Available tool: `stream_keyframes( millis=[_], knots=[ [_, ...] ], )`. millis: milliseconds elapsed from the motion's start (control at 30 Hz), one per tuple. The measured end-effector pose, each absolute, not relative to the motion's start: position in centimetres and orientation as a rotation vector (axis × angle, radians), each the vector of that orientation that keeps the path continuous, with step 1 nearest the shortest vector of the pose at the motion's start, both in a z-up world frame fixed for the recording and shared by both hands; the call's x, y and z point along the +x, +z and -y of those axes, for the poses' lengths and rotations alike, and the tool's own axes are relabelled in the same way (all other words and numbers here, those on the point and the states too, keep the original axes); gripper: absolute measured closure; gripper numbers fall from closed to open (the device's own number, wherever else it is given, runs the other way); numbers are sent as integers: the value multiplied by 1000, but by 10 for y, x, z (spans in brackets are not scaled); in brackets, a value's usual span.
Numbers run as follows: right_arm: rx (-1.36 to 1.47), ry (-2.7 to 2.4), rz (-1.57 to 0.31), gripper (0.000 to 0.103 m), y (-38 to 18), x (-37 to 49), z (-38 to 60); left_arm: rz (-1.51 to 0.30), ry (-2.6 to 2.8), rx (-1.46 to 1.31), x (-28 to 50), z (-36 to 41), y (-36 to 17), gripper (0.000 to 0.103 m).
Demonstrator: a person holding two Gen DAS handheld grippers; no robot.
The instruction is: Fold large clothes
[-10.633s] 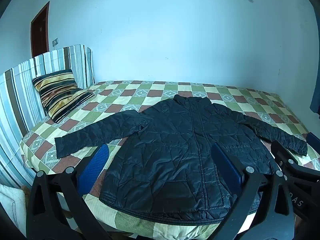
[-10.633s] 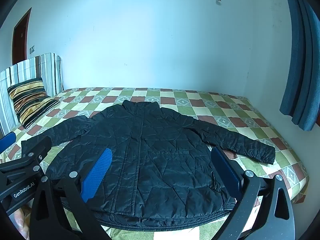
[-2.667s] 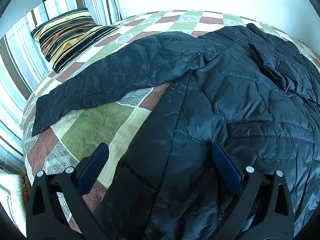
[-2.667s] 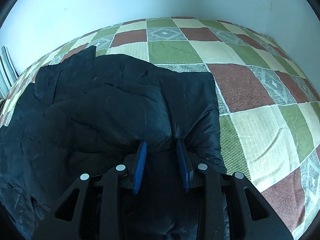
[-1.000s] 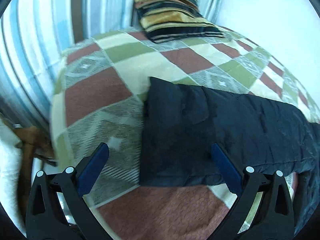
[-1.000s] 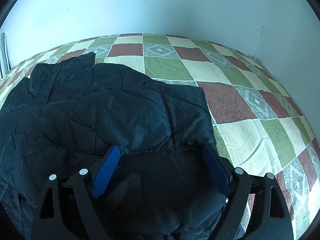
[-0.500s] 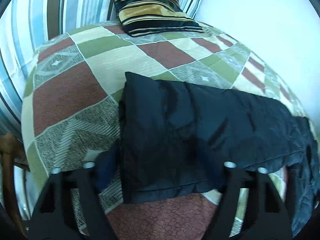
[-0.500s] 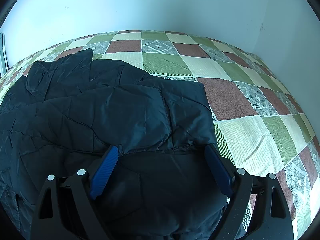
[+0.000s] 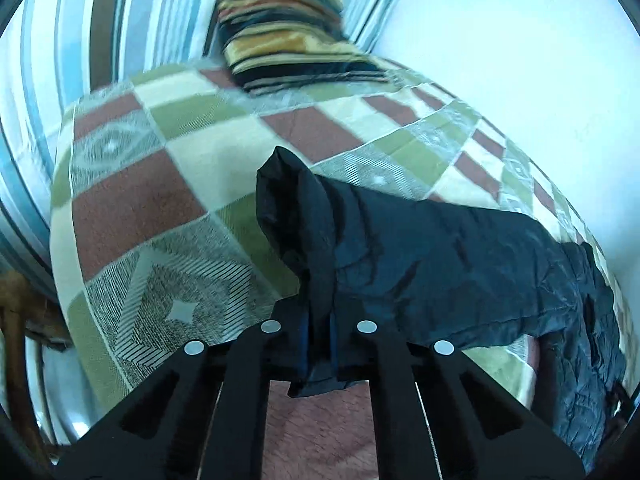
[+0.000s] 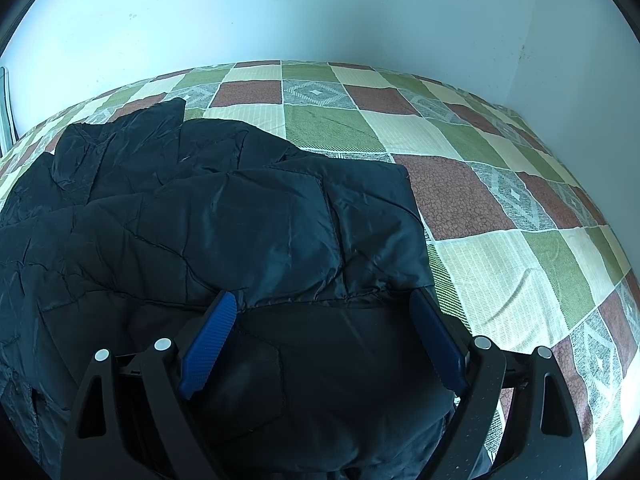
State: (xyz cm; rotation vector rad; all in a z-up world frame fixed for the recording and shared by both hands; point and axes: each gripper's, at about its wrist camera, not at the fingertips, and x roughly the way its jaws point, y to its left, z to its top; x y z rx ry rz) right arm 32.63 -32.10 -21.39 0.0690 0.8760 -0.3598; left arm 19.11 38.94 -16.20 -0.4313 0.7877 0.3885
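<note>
A black quilted jacket [image 10: 224,216] lies on the checked bedspread [image 10: 500,216]. Its right sleeve is folded across the body in the right wrist view. My right gripper [image 10: 324,340] is open and hovers just over the folded sleeve's edge, holding nothing. In the left wrist view my left gripper [image 9: 319,344] is shut on the cuff end of the jacket's left sleeve [image 9: 420,256], which bunches up between the fingers and is lifted off the bedspread [image 9: 132,208].
A striped pillow [image 9: 288,36] leans on the striped headboard [image 9: 92,24] at the far left end. The bed's edge [image 9: 68,308] drops off at left below my left gripper. White walls [image 10: 320,12] bound the bed's far side and right corner.
My left gripper has closed on the sleeve cuff and lifted it; half a second ago its jaws were wide around the flat cuff. My right gripper stays open over the folded sleeve.
</note>
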Motion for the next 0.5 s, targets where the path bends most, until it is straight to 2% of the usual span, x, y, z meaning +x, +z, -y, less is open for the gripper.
stream_keyframes(
  millis=[267,500],
  knots=[
    [86,-356,-871,16,-214,325,324,-687,216,-327,215,-312,-98,98],
    [100,-354,-867,16,-214,324,325,-642,-45,-196,266,-187,-62,98]
  ],
)
